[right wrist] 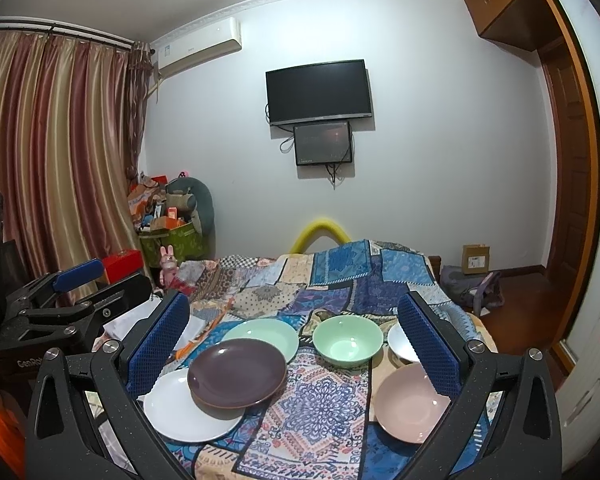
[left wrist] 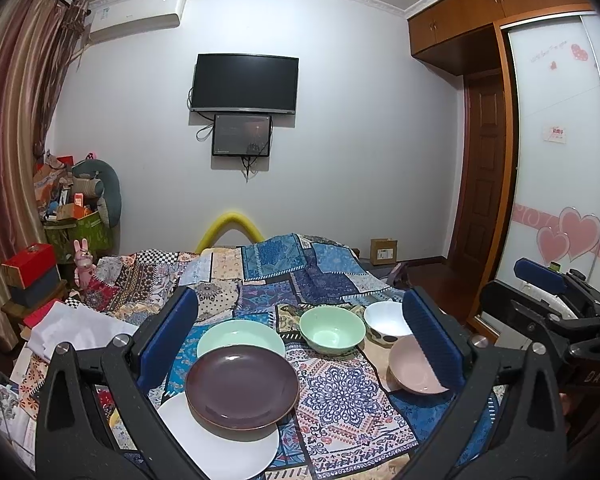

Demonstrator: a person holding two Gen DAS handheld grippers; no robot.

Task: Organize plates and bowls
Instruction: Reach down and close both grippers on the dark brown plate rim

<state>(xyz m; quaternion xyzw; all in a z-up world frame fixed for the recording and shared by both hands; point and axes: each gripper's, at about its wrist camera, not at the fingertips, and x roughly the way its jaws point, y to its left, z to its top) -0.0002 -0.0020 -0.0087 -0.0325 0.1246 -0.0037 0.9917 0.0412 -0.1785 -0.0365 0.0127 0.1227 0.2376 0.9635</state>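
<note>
Nearest of all, the left gripper (left wrist: 300,340) hangs with its blue-padded jaws spread wide and empty above a white plate (left wrist: 224,444) at the near left of the patchwork cloth (left wrist: 340,408). A dark purple plate (left wrist: 242,386) lies overlapping the white one, and its far edge covers part of a pale green plate (left wrist: 240,338). To the right, a green bowl (left wrist: 332,330) sits at the middle, a white bowl (left wrist: 386,320) beyond it, and a pink bowl (left wrist: 414,366) nearer. The right gripper (right wrist: 296,344) also gapes wide, holding nothing, above the same dishes.
</note>
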